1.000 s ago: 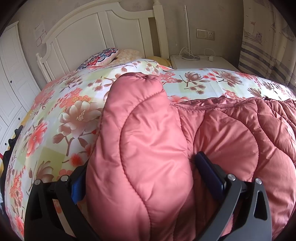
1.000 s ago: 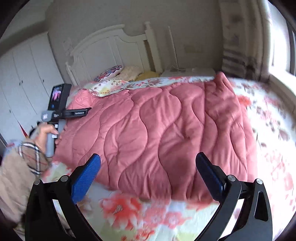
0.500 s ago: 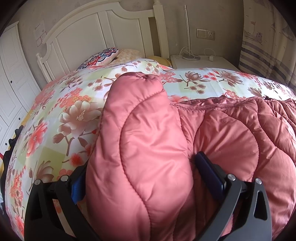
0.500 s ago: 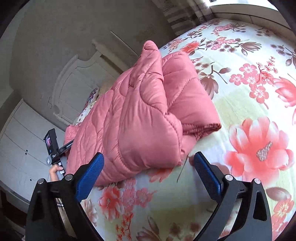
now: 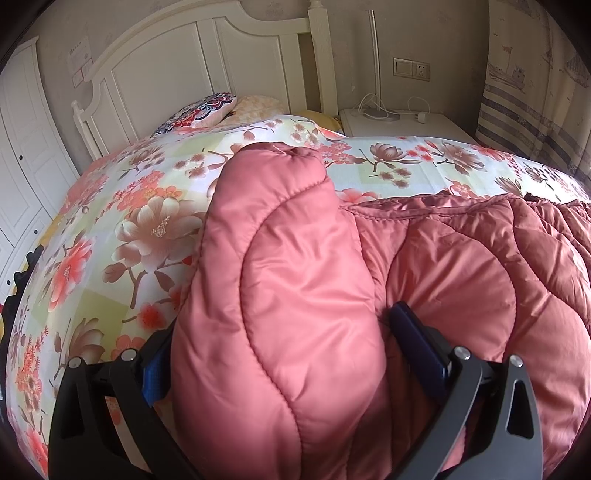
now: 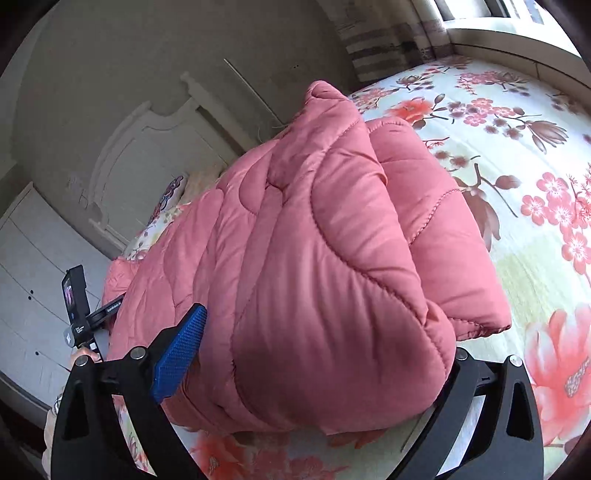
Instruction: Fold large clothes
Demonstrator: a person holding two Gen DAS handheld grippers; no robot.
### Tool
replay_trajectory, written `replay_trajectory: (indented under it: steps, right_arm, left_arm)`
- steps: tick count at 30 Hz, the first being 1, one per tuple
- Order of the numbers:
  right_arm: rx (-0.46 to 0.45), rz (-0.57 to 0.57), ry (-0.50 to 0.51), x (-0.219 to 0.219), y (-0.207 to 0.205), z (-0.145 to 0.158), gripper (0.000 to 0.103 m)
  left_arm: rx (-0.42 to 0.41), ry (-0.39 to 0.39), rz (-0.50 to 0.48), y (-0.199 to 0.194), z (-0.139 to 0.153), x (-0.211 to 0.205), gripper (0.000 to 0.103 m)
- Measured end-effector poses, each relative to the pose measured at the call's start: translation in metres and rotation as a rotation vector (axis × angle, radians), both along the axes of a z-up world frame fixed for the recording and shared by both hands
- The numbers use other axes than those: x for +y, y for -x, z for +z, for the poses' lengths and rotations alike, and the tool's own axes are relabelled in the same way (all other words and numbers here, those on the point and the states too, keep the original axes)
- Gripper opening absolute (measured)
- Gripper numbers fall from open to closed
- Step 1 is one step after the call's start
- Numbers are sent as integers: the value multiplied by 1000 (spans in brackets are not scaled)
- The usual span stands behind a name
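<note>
Left claw [image 5: 275, 354] clamps pink quilt [image 5: 295, 295]; right claw [image 6: 314, 354] wide around quilt corner.

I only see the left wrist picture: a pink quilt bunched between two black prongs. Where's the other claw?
Observer: The right claw straddles a folded corner of the quilt; its blue pad isn't pressing in.
Visitor: Who holds my side?
Observer: A hand grips a handle below a small screen.
Visitor: Any daylight?
Observer: A window stands beyond the floral bed sheet.
</note>
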State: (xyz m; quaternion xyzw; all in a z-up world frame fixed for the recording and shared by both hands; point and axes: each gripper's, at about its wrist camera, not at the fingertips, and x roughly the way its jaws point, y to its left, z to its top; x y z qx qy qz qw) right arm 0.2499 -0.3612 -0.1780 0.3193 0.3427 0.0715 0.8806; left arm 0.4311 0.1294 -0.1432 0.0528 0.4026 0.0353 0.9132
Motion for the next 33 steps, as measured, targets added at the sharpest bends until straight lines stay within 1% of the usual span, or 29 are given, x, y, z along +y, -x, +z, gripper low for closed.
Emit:
replay_trajectory:
  steps: [1,2,3,4,5,6,8,10,14,17,19,21,22,23,26,28,29,30,31,32,33]
  right_arm:
    - [-3,-37,-35,-8,-1,-1,93]
    - [-4,-69,-48,-13,-4,-1,92]
    - [-9,-83,-55,-16,-8,0,92]
    - [-15,-87,-60,-16,-11,0,89]
    - [-22,-83,-58,-14,-13,-1,76]
    - [-31,-78,-50,-13,-14,-1,68]
    - [-85,-63,-52,-11,-10,4,43]
    - [-123,-53,-92,-17,-1,12,36]
    - [-161,-36,-255,-41,28,12,33]
    - [-178,-17,-302,-59,59,8,33]
    - [-189,-3,-283,-70,78,9,33]
    - [-210,12,-246,-82,94,9,33]
    - [-222,18,-226,-90,101,7,33]
    - [-238,21,-212,-97,108,5,33]
    - [-280,28,-182,-110,125,-5,33]
    - [-300,26,-183,-113,131,-12,33]
    - [-309,24,-189,-115,133,-15,33]
    - [-315,19,-190,-116,133,-18,33]
    - [-317,16,-188,-115,131,-19,34]
    - [-320,13,-187,-116,129,-21,34]
    - [-323,13,-184,-115,130,-20,34]
  left_arm:
    - [1,0,0,0,0,0,101]
    - [2,1,0,0,0,0,101]
    - [2,2,0,0,0,0,101]
    - [3,1,2,0,0,0,101]
    - [4,0,4,0,0,1,101]
    - [5,-1,8,0,0,1,101]
    - [5,-4,10,2,0,2,101]
    - [6,-13,5,5,0,0,101]
    - [12,-50,-33,21,2,-13,101]
    - [15,-60,-68,47,5,-30,101]
    - [0,-71,-88,74,10,-45,101]
    - [-40,-90,-97,98,20,-59,101]
    - [-74,-91,-106,113,30,-68,101]
    - [-103,-81,-117,124,40,-75,101]
    - [-171,1,-179,145,80,-106,101]
    - [-166,41,-235,146,100,-134,101]
    - [-159,43,-274,144,106,-153,101]
    - [-157,24,-300,142,109,-173,101]
    - [-157,-16,-313,137,110,-192,101]
    - [-147,-78,-324,129,105,-216,101]
    - [-127,-112,-335,121,100,-233,101]
